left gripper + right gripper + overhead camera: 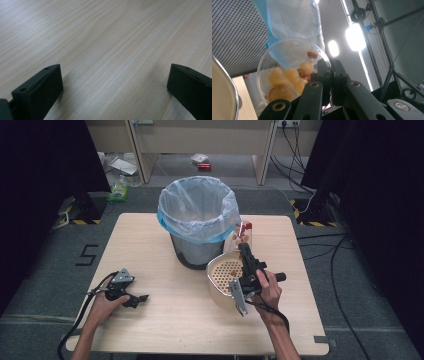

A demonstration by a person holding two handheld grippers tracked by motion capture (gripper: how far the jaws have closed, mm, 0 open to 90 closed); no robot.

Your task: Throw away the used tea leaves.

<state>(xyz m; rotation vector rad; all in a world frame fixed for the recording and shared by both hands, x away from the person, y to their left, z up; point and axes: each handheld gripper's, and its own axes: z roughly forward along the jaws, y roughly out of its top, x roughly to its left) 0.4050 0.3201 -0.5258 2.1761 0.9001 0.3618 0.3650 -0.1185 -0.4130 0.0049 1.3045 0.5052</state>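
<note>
While the left hand-held gripper (142, 298) is rested low on the near left part of the tabletop (150, 245), a clear plastic cup (244, 234) is held up by the right hand-held gripper (243, 247) at the right side. In the left gripper view the two black jaws are seen wide apart, with bare pale wood (112, 50) between them, so this hand-held gripper (113, 82) is released and nothing is grasped by it. The left hand (107, 300) is closed around its body, and a black cable (75, 325) is trailed from it toward the near edge.

In the right gripper view the jaws of the right hand-held gripper (329, 75) are clenched on the rim of the cup (287, 57), and the cup is turned on its side. Inside it, several round yellowish pieces (284, 77) and a few dark reddish ones (312, 54) are seen; what food they are cannot be told. In the high view the cup is located just beside the right side of the waste bin (197, 220), above a cream-coloured basket (222, 275) with a perforated bottom, which stands on the tabletop in front of the bin and close to it. The bin is lined with a light blue plastic bag (172, 220), and its mesh wall (234, 32) and the bag (287, 17) are seen behind the cup in the right gripper view. The right hand (270, 290) is placed around the gripper body near the basket.
</note>
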